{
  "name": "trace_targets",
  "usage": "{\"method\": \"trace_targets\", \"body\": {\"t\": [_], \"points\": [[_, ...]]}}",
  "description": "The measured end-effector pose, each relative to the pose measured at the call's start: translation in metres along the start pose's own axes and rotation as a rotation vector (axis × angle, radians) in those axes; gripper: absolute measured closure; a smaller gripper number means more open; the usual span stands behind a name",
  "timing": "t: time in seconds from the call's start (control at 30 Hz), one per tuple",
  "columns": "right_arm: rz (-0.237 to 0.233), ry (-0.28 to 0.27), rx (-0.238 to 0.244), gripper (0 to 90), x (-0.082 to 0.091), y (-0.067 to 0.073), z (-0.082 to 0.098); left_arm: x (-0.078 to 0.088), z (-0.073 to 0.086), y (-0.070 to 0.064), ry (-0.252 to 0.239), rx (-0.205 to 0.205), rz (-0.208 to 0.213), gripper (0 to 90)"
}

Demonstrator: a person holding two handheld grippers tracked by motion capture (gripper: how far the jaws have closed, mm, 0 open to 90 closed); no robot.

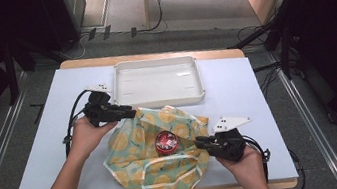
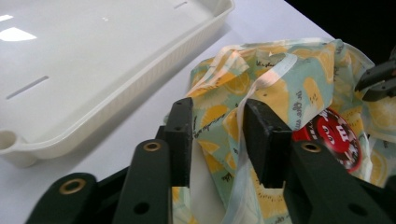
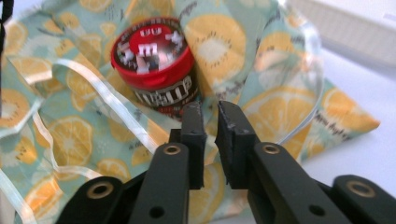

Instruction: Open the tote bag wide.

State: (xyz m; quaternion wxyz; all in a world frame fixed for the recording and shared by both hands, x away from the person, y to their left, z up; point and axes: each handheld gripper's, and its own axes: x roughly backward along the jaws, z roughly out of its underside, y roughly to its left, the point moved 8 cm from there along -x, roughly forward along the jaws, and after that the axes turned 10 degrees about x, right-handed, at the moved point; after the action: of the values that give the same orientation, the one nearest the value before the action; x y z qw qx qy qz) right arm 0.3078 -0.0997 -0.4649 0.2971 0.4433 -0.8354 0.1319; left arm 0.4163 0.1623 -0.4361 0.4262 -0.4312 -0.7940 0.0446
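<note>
You hold one gripper in each hand over a white table point(image 1: 47, 143). A cloth point(image 1: 159, 164) with yellow lemon slices on it lies crumpled on the near part of the table, and a small red can point(image 1: 166, 142) sits in the middle of it, with the cloth bunched up around its sides. Your left gripper point(image 1: 129, 113) is at the far left edge of the cloth, just beside the near left corner of a white tray point(image 1: 157, 82). In the left gripper view its two black fingers point(image 2: 182, 135) stand apart, and a fold of the cloth with its pale hem rises up between them. The fold looks loose in the gap, so the fingers are not squeezing it. Your right gripper point(image 1: 199, 143) is at the right edge of the cloth and points at the can. In the right gripper view its fingers point(image 3: 194, 135) stand a little apart with a thin gap between them. The cloth lies right under their tips, and the can point(image 3: 154, 63) is just past them, near but not touching. I cannot tell if a bit of cloth is caught in that thin gap. The tray sits empty at the far side of the table, just behind the cloth.
</note>
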Motion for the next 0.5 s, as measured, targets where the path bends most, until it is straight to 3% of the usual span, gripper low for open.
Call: {"method": "trace_targets", "body": {"t": [0.13,0.4,0.5], "points": [[0.013,-0.010,0.021,75.7,0.003,-0.005,-0.013,0.016,-0.001,-0.007,-0.016,-0.006,-0.006,56.0],[0.027,-0.016,0.034,71.5,0.005,-0.013,-0.027,0.024,0.004,-0.001,-0.005,0.008,-0.035,42.6],[0.027,-0.016,0.038,70.9,0.003,-0.015,-0.028,0.022,0.004,-0.002,-0.007,0.012,-0.010,38.9]]}}
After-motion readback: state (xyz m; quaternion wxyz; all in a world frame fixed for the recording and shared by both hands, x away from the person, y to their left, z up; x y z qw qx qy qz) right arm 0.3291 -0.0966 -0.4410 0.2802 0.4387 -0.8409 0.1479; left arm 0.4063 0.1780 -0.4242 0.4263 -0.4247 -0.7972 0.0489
